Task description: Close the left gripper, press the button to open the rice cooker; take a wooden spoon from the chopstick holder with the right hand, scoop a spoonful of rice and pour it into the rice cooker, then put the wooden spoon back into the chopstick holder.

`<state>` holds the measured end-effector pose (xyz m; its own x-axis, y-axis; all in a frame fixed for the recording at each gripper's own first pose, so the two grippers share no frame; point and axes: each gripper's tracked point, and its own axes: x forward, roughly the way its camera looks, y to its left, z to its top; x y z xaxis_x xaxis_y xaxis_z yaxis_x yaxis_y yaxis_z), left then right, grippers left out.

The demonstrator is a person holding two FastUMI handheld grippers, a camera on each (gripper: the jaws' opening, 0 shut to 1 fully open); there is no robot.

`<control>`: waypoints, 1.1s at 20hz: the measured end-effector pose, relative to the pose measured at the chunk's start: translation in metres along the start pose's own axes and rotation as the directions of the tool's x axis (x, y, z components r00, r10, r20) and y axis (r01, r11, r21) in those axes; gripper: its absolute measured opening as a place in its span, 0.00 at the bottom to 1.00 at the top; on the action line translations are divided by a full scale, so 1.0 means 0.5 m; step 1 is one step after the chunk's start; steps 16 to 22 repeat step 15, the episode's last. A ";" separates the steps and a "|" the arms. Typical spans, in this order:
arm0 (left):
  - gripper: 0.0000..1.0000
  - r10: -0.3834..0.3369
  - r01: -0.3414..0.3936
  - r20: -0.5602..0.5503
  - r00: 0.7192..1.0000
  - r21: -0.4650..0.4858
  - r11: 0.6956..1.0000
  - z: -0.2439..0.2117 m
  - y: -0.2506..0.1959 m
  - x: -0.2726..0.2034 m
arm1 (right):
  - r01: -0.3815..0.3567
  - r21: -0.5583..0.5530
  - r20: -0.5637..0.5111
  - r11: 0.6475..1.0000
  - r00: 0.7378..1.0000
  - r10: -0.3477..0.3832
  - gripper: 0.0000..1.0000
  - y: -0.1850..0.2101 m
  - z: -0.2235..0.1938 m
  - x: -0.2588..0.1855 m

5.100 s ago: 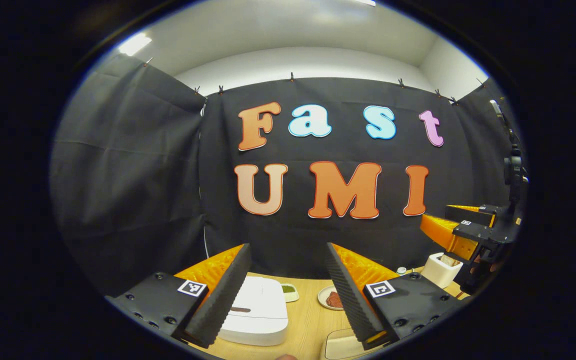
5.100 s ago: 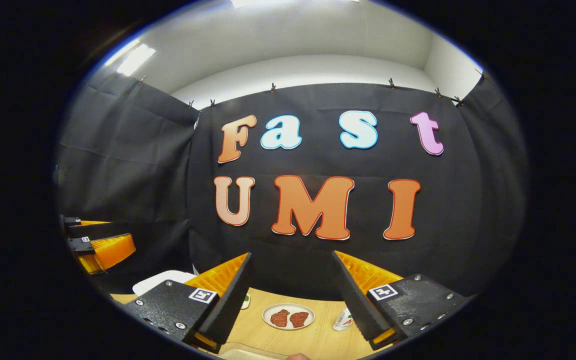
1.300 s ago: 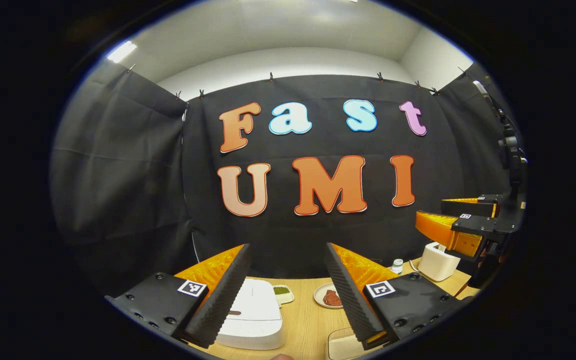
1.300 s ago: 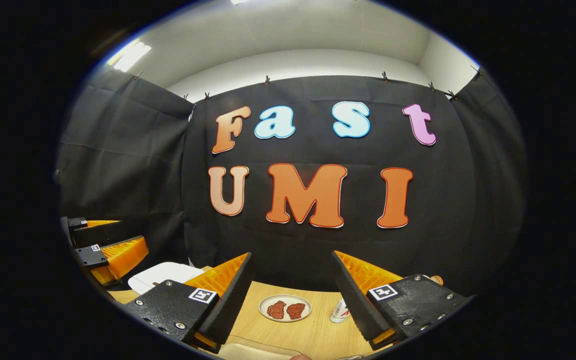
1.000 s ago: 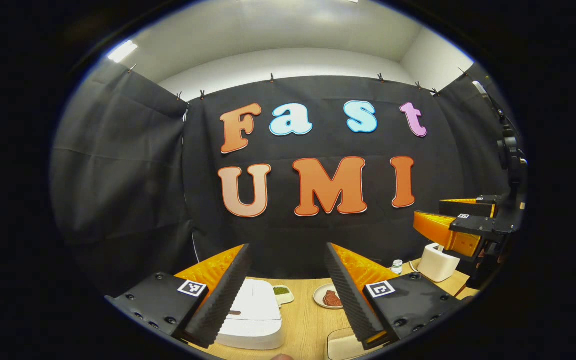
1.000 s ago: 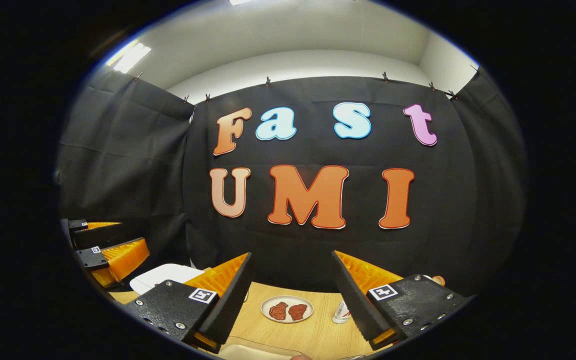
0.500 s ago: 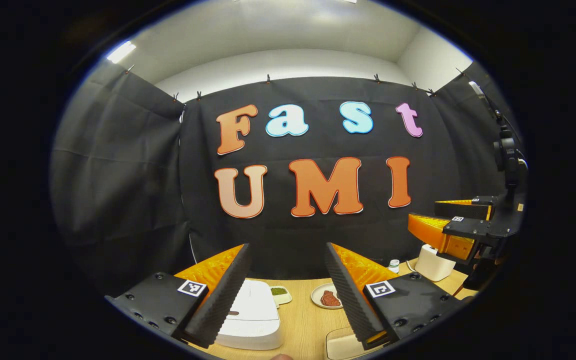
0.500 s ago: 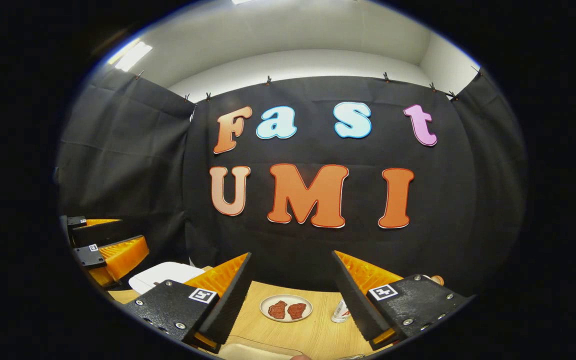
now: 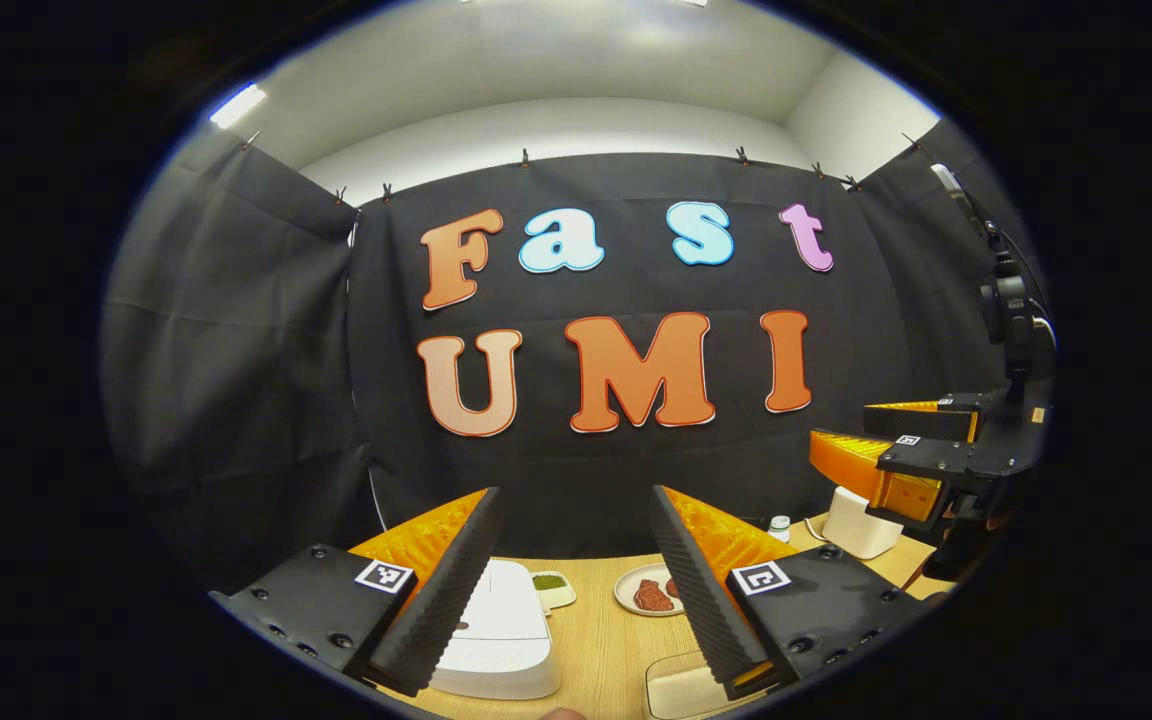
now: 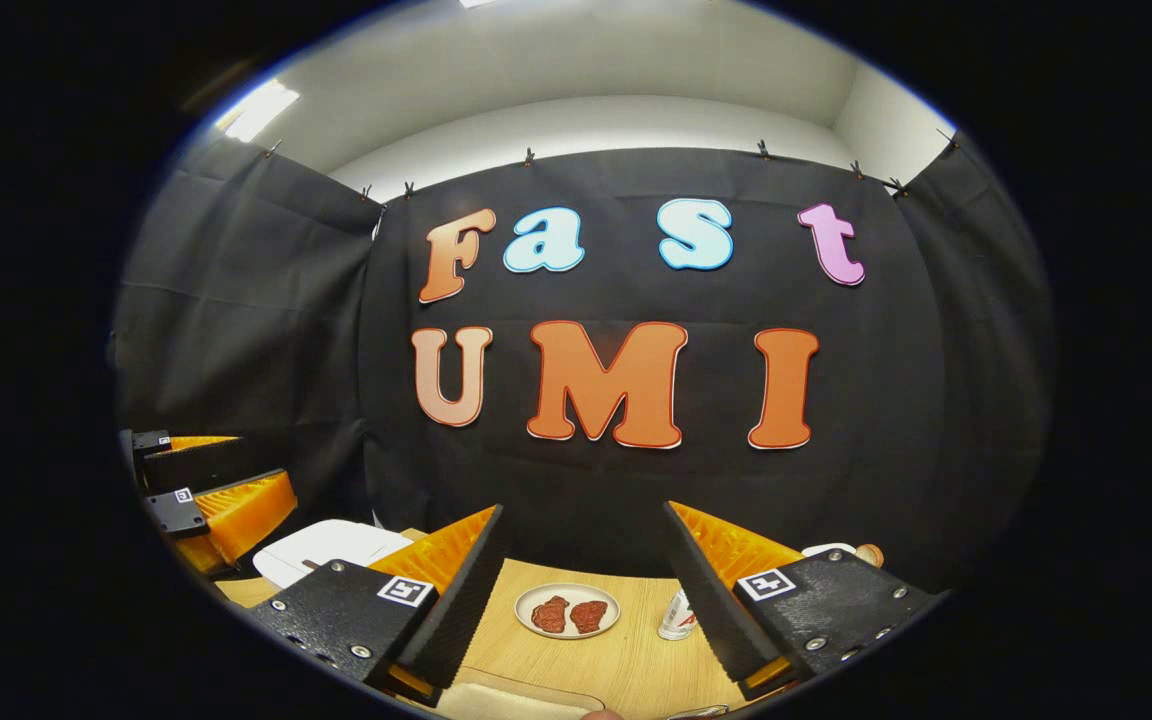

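Wooden counter [image 9: 601,640]: plate [image 10: 567,611] holding two red pieces at 6 o'clock; closed white rice cooker [image 9: 499,640]. Left gripper [image 9: 576,590] and right gripper [image 10: 586,600] gape wide, empty.

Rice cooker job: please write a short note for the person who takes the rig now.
Left tool: open, holds nothing, above the table.
Right tool: open, holds nothing.
Rice cooker: white, lid closed, under the left tool's left finger.
Holder: white, at the table's far right, behind the right tool.
Rice container: near edge, under the left tool's right finger.
Done: nothing.
Left: close left tool, press button, take spoon, scoop, pour, put spoon back.
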<state>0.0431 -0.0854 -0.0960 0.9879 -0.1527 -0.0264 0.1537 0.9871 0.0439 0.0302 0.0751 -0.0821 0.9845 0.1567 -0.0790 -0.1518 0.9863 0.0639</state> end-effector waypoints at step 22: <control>1.00 0.003 -0.003 -0.001 1.000 0.006 1.000 -0.004 0.000 0.000 | -0.015 -0.001 -0.006 1.000 1.000 0.015 0.95 0.011 -0.014 0.009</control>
